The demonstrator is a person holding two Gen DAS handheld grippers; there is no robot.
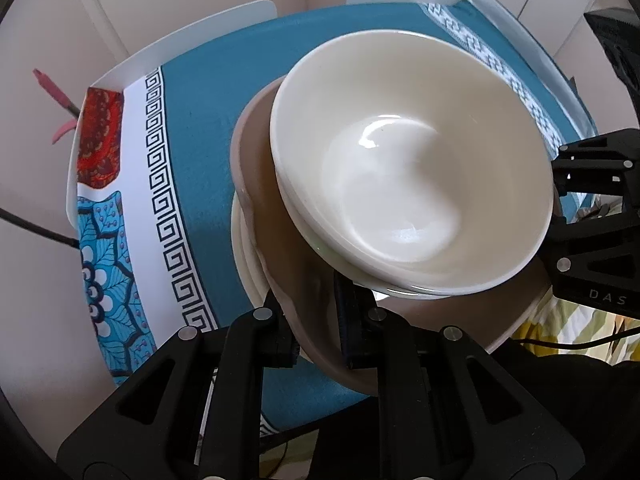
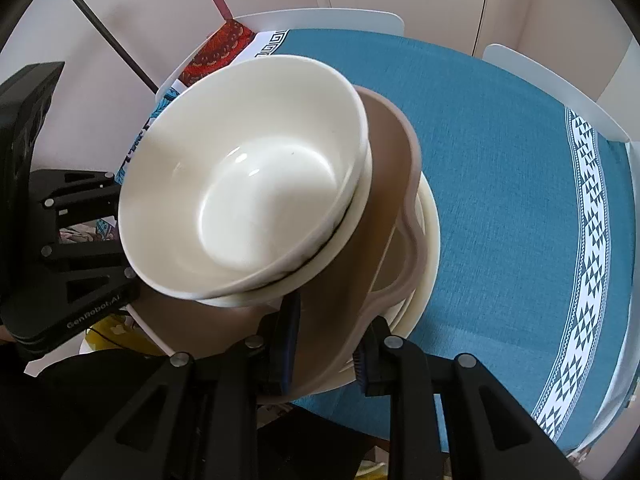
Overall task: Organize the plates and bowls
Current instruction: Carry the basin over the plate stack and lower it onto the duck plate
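A stack of dishes is held above the table. On top sit two nested white bowls (image 1: 408, 184), also in the right wrist view (image 2: 248, 184). They rest on a brown wavy-rimmed plate (image 1: 260, 184), seen too in the right wrist view (image 2: 384, 216), with cream plates (image 1: 246, 264) under it (image 2: 428, 256). My left gripper (image 1: 316, 328) is shut on the rim of the plate stack. My right gripper (image 2: 324, 344) is shut on the opposite rim. Each gripper shows in the other's view: the right one (image 1: 592, 216) and the left one (image 2: 72, 240).
A round table with a teal patterned cloth (image 1: 208, 120) lies below the stack (image 2: 500, 160). White chair backs (image 1: 200, 36) stand at the far side (image 2: 552, 88). A red patterned cloth patch (image 1: 100, 140) is at the table's left edge. Cupboard doors are behind.
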